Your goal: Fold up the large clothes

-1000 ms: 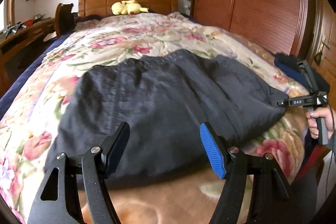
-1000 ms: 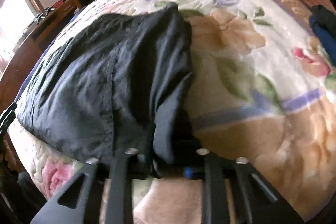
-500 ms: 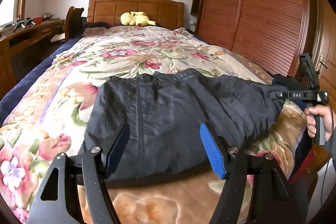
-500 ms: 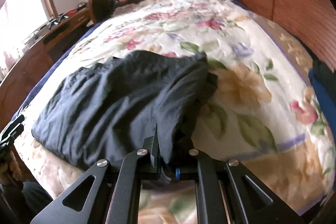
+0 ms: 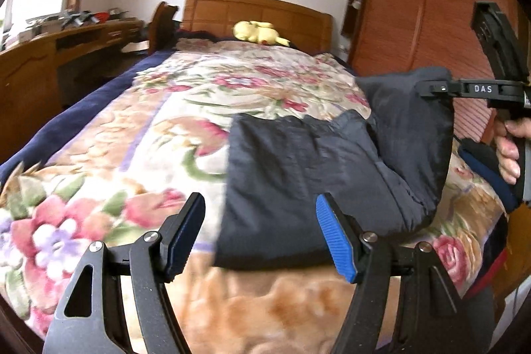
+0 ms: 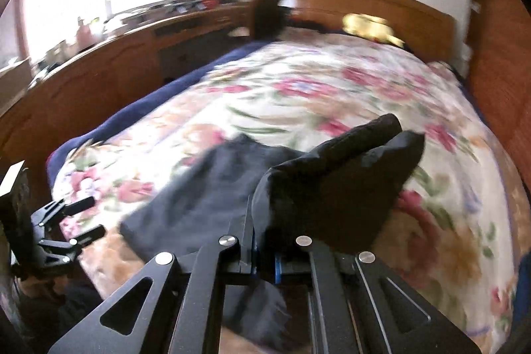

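A dark navy garment (image 5: 298,175) lies on the floral bedspread (image 5: 139,135) near the foot of the bed. My left gripper (image 5: 259,231) is open and empty, just short of the garment's near edge. My right gripper (image 6: 262,257) is shut on the garment's right end (image 6: 332,184) and holds it lifted above the bed, so the cloth hangs in a fold. In the left wrist view the right gripper (image 5: 428,88) shows at the right with the raised cloth (image 5: 415,128) draped under it. The left gripper (image 6: 83,218) shows at the far left of the right wrist view.
A wooden headboard (image 5: 259,12) with a yellow plush toy (image 5: 255,32) is at the far end. A wooden desk (image 5: 49,55) runs along the left. A wooden wardrobe (image 5: 415,5) stands on the right. A blue cloth (image 5: 484,168) lies at the bed's right edge.
My right gripper has lifted the garment's right end up off the bed and carried it leftward over the rest. My left gripper has stayed open and drawn back and left.
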`<state>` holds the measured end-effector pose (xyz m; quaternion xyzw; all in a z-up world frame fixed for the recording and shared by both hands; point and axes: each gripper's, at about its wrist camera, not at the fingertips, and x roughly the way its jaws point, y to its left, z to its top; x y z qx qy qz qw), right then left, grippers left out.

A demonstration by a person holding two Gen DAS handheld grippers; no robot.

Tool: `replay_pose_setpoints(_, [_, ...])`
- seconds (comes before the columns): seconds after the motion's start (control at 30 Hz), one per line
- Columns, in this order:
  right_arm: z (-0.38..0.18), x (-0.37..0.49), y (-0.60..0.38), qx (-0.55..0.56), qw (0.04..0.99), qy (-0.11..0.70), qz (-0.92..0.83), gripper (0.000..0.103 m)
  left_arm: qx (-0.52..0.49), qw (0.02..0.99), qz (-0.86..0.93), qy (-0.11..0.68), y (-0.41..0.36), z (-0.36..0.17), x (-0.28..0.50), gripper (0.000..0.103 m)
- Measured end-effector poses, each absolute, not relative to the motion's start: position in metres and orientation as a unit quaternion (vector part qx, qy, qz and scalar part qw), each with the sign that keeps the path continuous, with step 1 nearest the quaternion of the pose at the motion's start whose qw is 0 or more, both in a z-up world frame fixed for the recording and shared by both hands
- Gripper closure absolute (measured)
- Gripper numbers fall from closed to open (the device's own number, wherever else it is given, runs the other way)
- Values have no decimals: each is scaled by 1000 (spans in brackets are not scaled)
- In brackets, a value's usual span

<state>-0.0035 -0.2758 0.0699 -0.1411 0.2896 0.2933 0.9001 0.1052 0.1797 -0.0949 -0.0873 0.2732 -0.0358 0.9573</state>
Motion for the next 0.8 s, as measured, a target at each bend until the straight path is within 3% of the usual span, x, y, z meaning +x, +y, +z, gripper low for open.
replay_pose_setpoints(0.33, [45, -17, -155, -165, 855, 304, 386, 95, -141, 959, -3, 247, 235, -90, 90, 32])
replay_pose_setpoints(0.47, [30, -3, -149, -176, 843, 328, 387, 85, -144, 957, 4, 253, 244, -95, 89, 32])
replay_pose_setpoints(0.6, [40, -10, -151, -171, 857, 307, 377, 60, -143, 957, 4, 253, 247, -96, 89, 33])
replay_pose_setpoints(0.8, [36, -35, -189, -189, 883, 283, 322, 59, -136, 958, -9, 250, 237, -92, 92, 32])
